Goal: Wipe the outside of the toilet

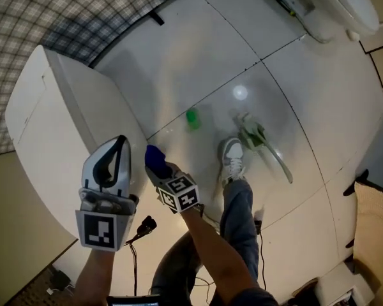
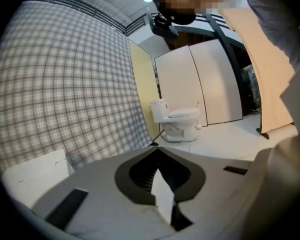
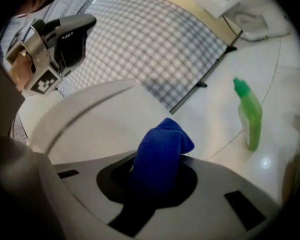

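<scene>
The white toilet [image 1: 325,5] stands far off at the top right of the head view, small against the back wall in the left gripper view [image 2: 175,121]. My right gripper [image 1: 158,164] is shut on a bunched blue cloth [image 1: 155,158], which bulges out between the jaws [image 3: 160,151]. It hangs over the white floor, well short of the toilet. My left gripper [image 1: 121,140] is beside it to the left, its jaws shut with tips meeting [image 2: 156,148] and nothing held.
A green bottle [image 1: 193,118] stands on the floor ahead of the right gripper [image 3: 250,114]. A green-and-white long-handled brush [image 1: 258,139] lies beside the person's shoe [image 1: 232,160]. A white box-like unit [image 1: 57,126] stands left, against a checked wall [image 1: 83,11].
</scene>
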A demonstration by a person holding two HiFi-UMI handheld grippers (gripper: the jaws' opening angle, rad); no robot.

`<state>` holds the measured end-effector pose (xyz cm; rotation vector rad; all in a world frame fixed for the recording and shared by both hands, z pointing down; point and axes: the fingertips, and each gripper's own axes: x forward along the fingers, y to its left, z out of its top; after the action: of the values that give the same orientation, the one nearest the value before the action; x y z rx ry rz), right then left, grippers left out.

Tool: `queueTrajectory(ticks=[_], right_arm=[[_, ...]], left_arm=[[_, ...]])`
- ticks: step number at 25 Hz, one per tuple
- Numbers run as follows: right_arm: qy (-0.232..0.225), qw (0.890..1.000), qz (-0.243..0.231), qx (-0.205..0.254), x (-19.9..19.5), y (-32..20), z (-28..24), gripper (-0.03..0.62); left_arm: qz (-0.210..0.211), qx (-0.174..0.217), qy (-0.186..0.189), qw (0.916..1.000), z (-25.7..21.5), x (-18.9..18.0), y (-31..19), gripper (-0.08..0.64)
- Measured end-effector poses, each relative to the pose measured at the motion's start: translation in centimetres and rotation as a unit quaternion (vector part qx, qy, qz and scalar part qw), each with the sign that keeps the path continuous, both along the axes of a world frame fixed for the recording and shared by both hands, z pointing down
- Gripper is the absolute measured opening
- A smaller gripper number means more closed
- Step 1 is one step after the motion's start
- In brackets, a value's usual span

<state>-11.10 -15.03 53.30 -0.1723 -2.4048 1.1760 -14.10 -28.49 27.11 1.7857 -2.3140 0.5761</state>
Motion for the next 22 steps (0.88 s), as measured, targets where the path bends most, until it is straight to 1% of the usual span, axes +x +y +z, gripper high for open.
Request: queueTrajectory(ticks=[3, 6, 10, 13, 16, 17, 19, 22], right_arm=[[-0.045, 0.998, 0.025, 0.041, 0.9, -2.0, -9.1, 0.063], [-0.094, 0.992, 0.05, 0.072, 2.2, -3.7, -17.2, 0.063], [-0.136, 0.983, 0.069, 0.101, 4.8, -4.1, -24.6, 0.063], [-0.154, 0.976, 0.081, 0.127, 6.8, -3.5, -27.6, 0.063], [-0.159, 0.974, 0.095, 0.129, 9.0, -2.3, -29.3, 0.063], [-0.158, 0.974, 0.099, 0.129, 9.9, -1.7, -29.6, 0.063], [-0.15, 0.974, 0.112, 0.127, 11.5, 0.2, -29.7, 0.063], [-0.129, 0.974, 0.133, 0.127, 13.6, 2.8, -30.4, 0.063]], left_arm=[[-0.012, 0.002, 0.011, 0.9999, -3.8, 1.1, 2.0, 0.014], [-0.022, 0.008, 0.018, 0.9996, -6.5, 2.7, 3.6, 0.014], [-0.035, 0.021, 0.027, 0.9988, -8.4, 4.8, 6.2, 0.014], [-0.037, 0.016, 0.03, 0.9988, -8.4, 6.0, 8.3, 0.014], [-0.015, -0.002, 0.012, 0.9998, -7.4, 7.5, 10.4, 0.014], [-0.01, -0.003, 0.012, 0.9999, -7.1, 8.4, 11.1, 0.014], [-0.001, -0.001, 0.025, 0.9997, -7.0, 10.1, 12.4, 0.014], [0.022, -0.012, 0.04, 0.9989, -7.5, 12.0, 14.7, 0.014]])
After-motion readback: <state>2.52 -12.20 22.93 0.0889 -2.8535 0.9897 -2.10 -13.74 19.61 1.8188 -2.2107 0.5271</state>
